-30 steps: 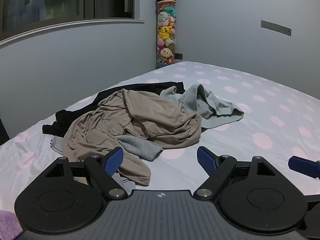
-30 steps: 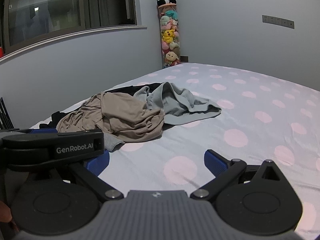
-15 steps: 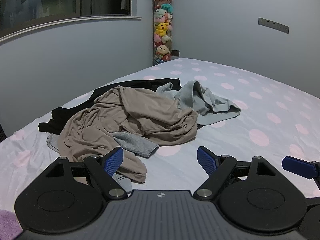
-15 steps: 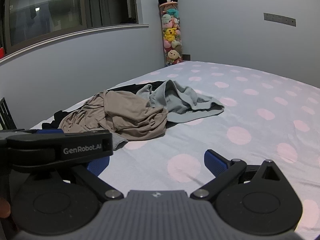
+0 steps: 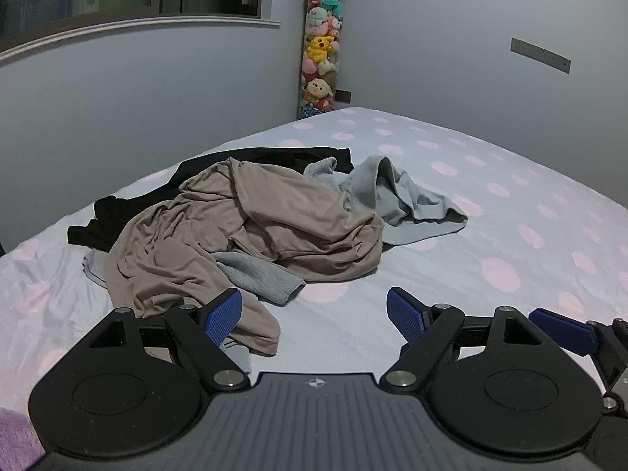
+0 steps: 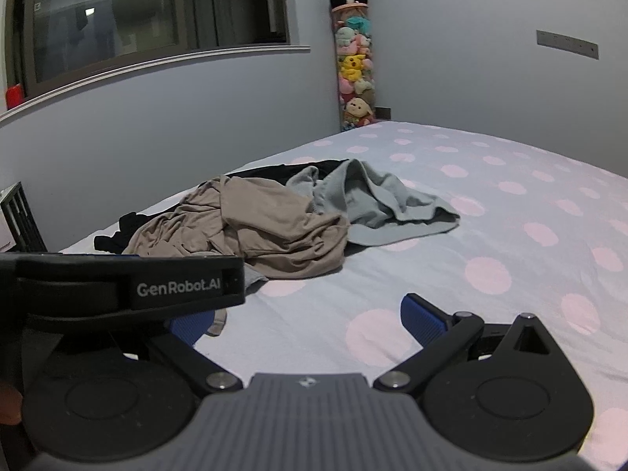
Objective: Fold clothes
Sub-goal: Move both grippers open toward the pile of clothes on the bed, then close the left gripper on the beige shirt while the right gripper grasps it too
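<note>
A heap of clothes lies on the bed. On top is a crumpled tan garment (image 5: pixel 251 227) (image 6: pixel 267 227). A light grey garment (image 5: pixel 396 200) (image 6: pixel 384 204) spreads to its right, and a black garment (image 5: pixel 117 219) (image 6: pixel 117 235) shows behind and to the left. A darker grey piece (image 5: pixel 259 274) pokes out at the front. My left gripper (image 5: pixel 314 314) is open, its left fingertip just above the tan hem. My right gripper (image 6: pixel 310 318) is open over bare sheet, right of the heap. The left gripper's body (image 6: pixel 125 282) hides the heap's near corner in the right wrist view.
The bed (image 5: pixel 490 235) has a pale sheet with pink dots. A tall clear tube of plush toys (image 5: pixel 322 51) (image 6: pixel 353 66) stands in the far corner. A window (image 6: pixel 157 19) sits high in the left wall. A dark slatted object (image 6: pixel 19 216) stands at the far left.
Both grippers have shifted slightly, so the heap sits a little more to the left and lower in the left wrist view. Both stay open; the clothes have not moved.
</note>
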Motion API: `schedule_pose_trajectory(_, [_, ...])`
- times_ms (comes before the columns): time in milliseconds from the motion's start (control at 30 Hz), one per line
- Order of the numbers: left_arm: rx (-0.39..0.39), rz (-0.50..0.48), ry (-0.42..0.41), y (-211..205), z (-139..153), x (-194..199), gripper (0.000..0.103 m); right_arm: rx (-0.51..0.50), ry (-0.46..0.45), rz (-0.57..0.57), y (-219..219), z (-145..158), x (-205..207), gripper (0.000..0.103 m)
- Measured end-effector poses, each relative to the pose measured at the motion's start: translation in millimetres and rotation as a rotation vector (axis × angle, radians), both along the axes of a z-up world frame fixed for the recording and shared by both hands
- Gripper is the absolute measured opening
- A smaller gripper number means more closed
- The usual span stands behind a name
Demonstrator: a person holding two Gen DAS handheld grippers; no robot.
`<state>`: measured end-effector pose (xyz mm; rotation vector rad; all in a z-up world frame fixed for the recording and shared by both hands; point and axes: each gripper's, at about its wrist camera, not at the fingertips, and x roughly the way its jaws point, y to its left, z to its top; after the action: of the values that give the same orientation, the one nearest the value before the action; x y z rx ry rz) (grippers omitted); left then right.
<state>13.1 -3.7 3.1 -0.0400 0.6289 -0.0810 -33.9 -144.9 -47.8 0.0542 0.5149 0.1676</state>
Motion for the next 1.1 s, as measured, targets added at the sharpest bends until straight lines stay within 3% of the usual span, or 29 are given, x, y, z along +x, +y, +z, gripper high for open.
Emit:
schedule_pose_trajectory(233, [-0.052, 0.027, 0.004, 22, 22, 26, 0.081, -0.015, -0.023, 0.001, -4, 7, 17, 0.102])
schedule_pose_trajectory(400, [0.059, 0.089, -0.150, 35, 44, 40, 0.081, -0.013, -0.020, 0.009, -2, 8, 41, 0.102])
schedule_pose_trajectory(533, [0.064, 0.123, -0.163, 46, 35, 55, 0.081, 0.010, 0.020, 0.070, 10, 4, 64, 0.102])
schedule_pose_trajectory(733, [0.099, 0.115, -0.034, 53, -1, 83, 0.081, -0.027, 0.076, 0.150, 36, -9, 86, 0.102])
schedule_pose_trajectory(900, [0.044, 0.130, 0.064, 69, -20, 99, 0.077, -0.018, 0.103, 0.193, 52, -22, 99, 0.100])
schedule_pose_trajectory(1033, [0.018, 0.153, 0.144, 84, -36, 105, 0.064, -0.052, 0.115, 0.224, 67, -31, 109, 0.082])
schedule_pose_trajectory(1100, [-0.016, 0.183, 0.199, 94, -43, 109, 0.060, -0.060, 0.124, 0.227, 73, -36, 115, 0.080])
